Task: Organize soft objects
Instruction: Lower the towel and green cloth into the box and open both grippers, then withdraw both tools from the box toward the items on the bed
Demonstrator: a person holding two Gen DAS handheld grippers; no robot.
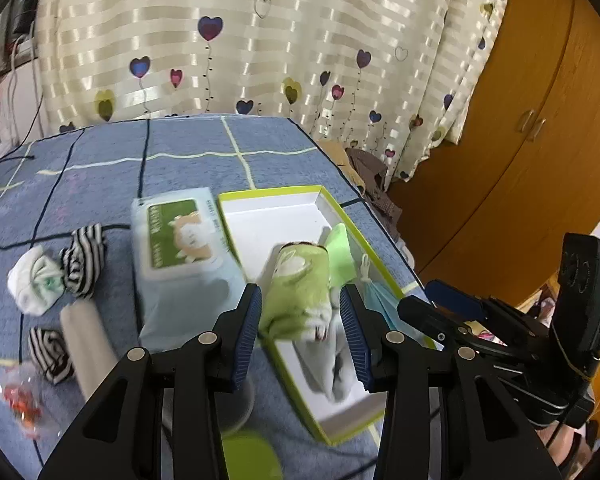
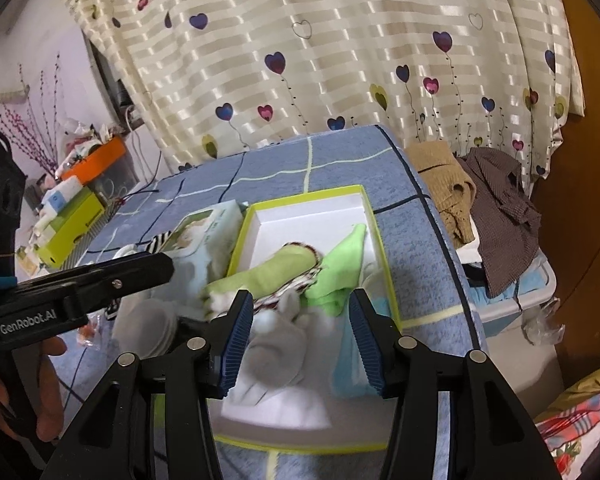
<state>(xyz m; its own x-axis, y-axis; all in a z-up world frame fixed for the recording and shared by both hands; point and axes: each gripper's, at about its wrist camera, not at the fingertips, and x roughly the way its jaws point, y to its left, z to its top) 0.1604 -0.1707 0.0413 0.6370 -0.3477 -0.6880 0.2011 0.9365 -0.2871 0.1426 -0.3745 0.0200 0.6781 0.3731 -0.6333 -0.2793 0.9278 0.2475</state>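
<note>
Both claws gape wide over the green-rimmed box (image 1: 342,216): left gripper (image 1: 300,340) straddles the green sock (image 1: 300,280) inside, right gripper (image 2: 300,344) hangs over the grey sock (image 2: 276,344). Striped socks (image 1: 82,258) wait at nine o'clock, seemingly next.

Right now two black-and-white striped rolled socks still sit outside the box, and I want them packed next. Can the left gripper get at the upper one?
Probably yes. The striped sock roll lies uncovered on the blue blanket, and the left gripper has open jaws, holding nothing.
</note>
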